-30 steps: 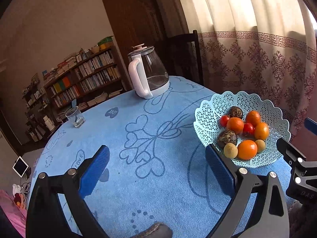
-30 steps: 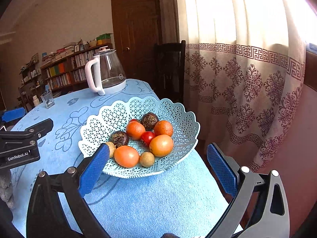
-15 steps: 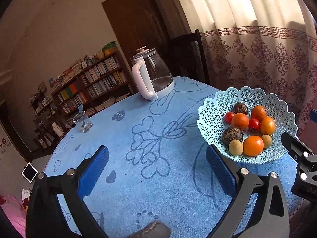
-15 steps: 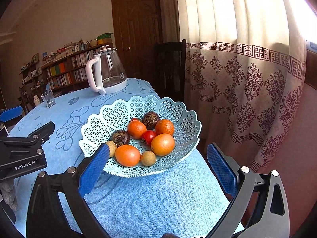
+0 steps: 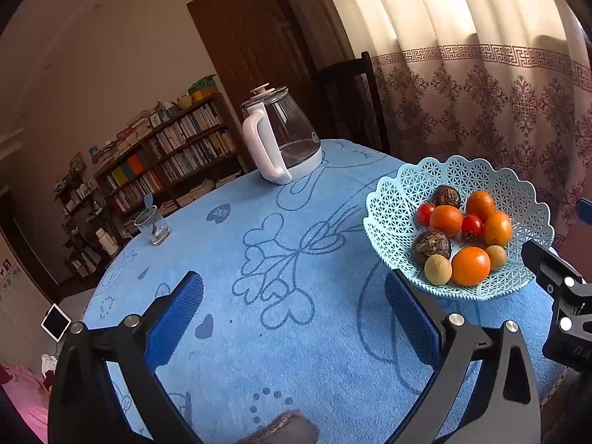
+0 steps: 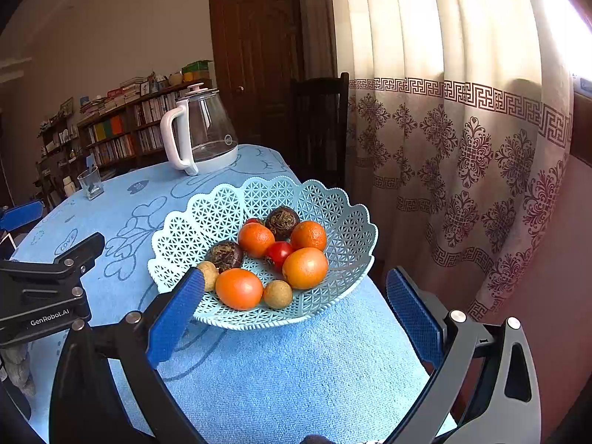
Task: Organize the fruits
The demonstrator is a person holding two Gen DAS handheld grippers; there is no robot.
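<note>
Two grippers are hovering over the blue-clothed worktop [image 5: 296, 333], and neither is holding anything. Starting at the left edge, a small glass [image 5: 152, 226] is standing near the rim, well apart from everything else. Farther along the far edge, a glass kettle [image 5: 280, 140] with a white handle is sitting upright. The left gripper [image 5: 294, 318] is spreading its fingers wide over bare cloth at the near edge, framing nothing.

Toward the right edge, the basket [image 6: 207, 222] is resting flat with all the fruit piled inside: four oranges [image 6: 238, 288], two tomatoes [image 6: 278, 253], two dark round fruits [image 6: 282, 222] and two small tan ones [image 6: 277, 293], most of them touching. The right gripper [image 6: 295, 307] is gaping wide just short of the basket's near rim, its left finger overlapping the rim in the right wrist view.

Risks from here look plain enough. The fruits are packed together and round, so closing on one is likely to nudge its neighbours and send one rolling out over the low scalloped rim. The tomatoes are probably soft and may bruise under a hard squeeze. The basket is sitting close to the worktop's right edge, so a push from the fingers could slide it off.
</note>
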